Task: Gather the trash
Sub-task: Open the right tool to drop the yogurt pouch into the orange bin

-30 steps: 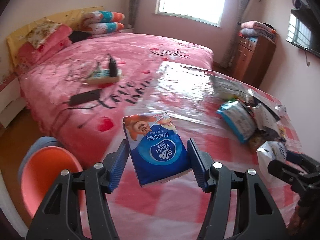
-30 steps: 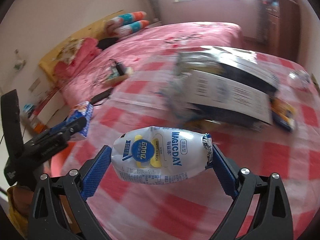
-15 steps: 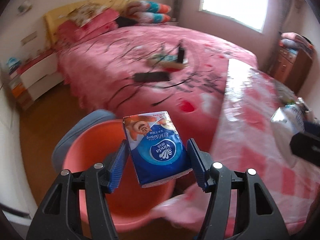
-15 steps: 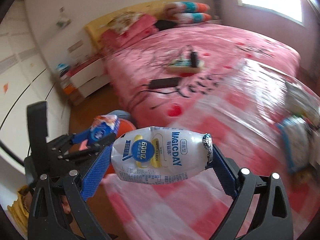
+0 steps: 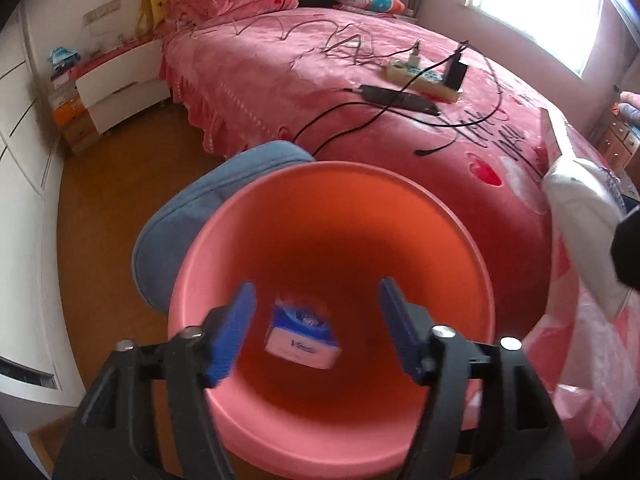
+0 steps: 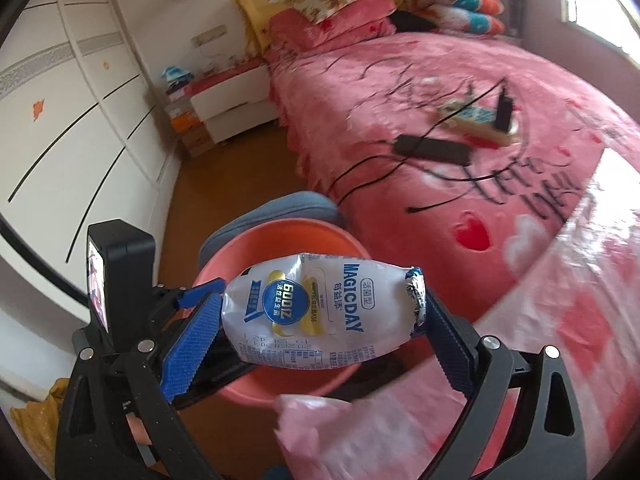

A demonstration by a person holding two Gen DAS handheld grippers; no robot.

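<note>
left gripper (image 5: 316,328) over the mouth of the pink basin (image 5: 452,264), jaws spread wide and just opened further – nothing pressed between the blue pads. blue tissue pack (image 5: 302,338) loose in the gap, blurred, clear of both pads, inside the basin's hollow below the rim; whether touching the bottom cannot be told. basin on the floor just beside the pink bed (image 5: 300,60), with a blue cushion (image 5: 208,208) tucked behind its far left rim.

right gripper (image 6: 320,320) pinching a crumpled white magicday pouch (image 6: 320,316) endwise – one pad at the flat end, the other at the foil-crimped end. pouch above the near part of the basin (image 6: 288,236) in the right wrist view, left gripper (image 6: 196,300) just beside it on the left.

on the bed, a power strip (image 5: 424,76) and a black adapter (image 5: 396,98) with cables trailing toward the basin. checked pink tablecloth (image 6: 580,320) along the right edge, its corner hanging near the basin.
</note>
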